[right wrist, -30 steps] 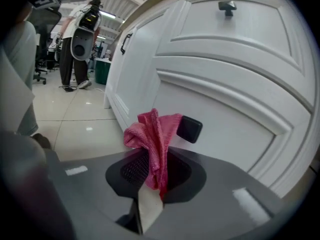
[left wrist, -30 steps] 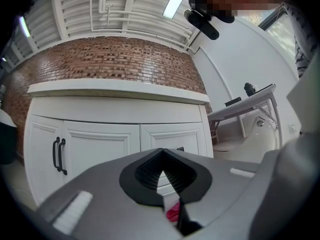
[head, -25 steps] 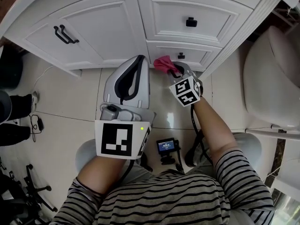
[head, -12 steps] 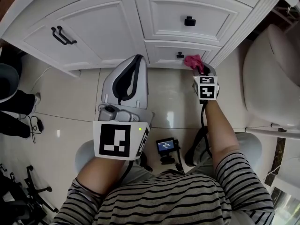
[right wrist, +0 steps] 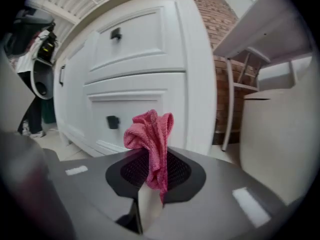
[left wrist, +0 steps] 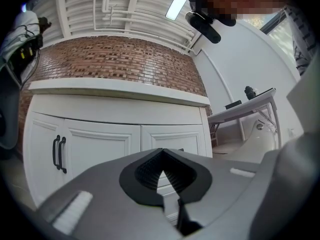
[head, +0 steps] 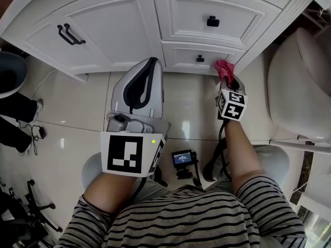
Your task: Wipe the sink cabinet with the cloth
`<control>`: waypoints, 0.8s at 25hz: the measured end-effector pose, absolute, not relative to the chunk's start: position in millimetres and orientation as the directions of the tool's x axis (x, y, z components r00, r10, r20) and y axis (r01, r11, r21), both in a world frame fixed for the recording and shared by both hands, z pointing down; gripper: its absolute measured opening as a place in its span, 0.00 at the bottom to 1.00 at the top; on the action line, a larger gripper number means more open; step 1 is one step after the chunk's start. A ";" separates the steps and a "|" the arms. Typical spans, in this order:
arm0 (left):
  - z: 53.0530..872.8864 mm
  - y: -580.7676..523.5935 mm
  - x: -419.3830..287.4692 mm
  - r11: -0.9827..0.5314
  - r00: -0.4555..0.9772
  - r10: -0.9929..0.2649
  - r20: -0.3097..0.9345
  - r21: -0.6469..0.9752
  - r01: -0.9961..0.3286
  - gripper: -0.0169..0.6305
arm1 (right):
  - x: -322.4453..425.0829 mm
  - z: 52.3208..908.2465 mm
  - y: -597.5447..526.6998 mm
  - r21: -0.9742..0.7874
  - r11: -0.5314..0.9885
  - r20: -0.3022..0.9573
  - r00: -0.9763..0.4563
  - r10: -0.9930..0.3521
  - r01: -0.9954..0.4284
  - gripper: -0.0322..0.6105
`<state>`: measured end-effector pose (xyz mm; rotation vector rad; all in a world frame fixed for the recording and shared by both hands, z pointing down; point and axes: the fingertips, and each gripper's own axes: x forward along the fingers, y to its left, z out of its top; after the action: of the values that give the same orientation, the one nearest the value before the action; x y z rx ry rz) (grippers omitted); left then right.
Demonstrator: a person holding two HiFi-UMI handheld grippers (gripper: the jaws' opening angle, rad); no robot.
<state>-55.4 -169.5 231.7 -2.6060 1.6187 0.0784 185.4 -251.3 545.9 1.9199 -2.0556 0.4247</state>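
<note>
A white sink cabinet [head: 129,30] with doors and drawers fills the top of the head view. My right gripper [head: 227,79] is shut on a pink cloth [head: 223,69], which bunches up above the jaws [right wrist: 150,134]. The cloth sits by the lower drawer's right end [head: 227,61], near the cabinet's corner post; contact with the wood cannot be told. The lower drawer's black knob [right wrist: 112,122] lies left of the cloth. My left gripper [head: 147,66] hangs low in front of the cabinet [left wrist: 100,139], jaws closed with nothing between them [left wrist: 162,170].
A black double handle [head: 68,33] marks the left door. A white toilet [head: 300,81] stands right of the cabinet. A small device with a lit screen [head: 182,159] lies on the tiled floor. A dark bin [head: 10,74] and a person's shoes are at left.
My right gripper has carried the pink cloth rightward along the lower drawer, from near its knob to the cabinet's right corner. The left gripper has stayed put.
</note>
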 end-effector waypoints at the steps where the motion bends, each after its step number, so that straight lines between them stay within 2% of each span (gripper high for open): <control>1: 231.0 -169.6 -58.0 -0.438 0.439 -0.894 -0.083 -0.030 -0.898 0.01 | 156.7 545.8 -254.4 -0.026 0.135 0.391 -0.134 -0.910 -0.991 0.15; 6: 232.5 -173.5 -72.2 -0.417 0.417 -0.905 -0.078 -0.013 -0.909 0.01 | 21.6 576.2 -266.0 -0.076 0.449 0.400 -0.440 -0.804 -0.890 0.15; 9: 238.1 -177.2 -79.3 -0.411 0.410 -0.910 -0.059 -0.001 -0.912 0.01 | -20.5 599.1 -280.2 -0.072 0.531 0.448 -0.503 -0.739 -0.844 0.16; 14: 244.8 -185.5 -83.6 -0.413 0.412 -0.910 -0.040 0.008 -0.911 0.01 | 6.0 611.3 -293.4 -0.038 0.513 0.502 -0.461 -0.732 -0.857 0.16; 20: 250.7 -191.4 -67.9 -0.435 0.434 -0.900 -0.021 0.014 -0.900 0.01 | 117.6 627.4 -285.9 -0.013 0.337 0.557 -0.287 -0.779 -0.942 0.16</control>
<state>-67.9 -191.4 250.7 -2.6609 1.6702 0.0393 117.6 -285.9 627.4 1.5079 -2.1499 0.4747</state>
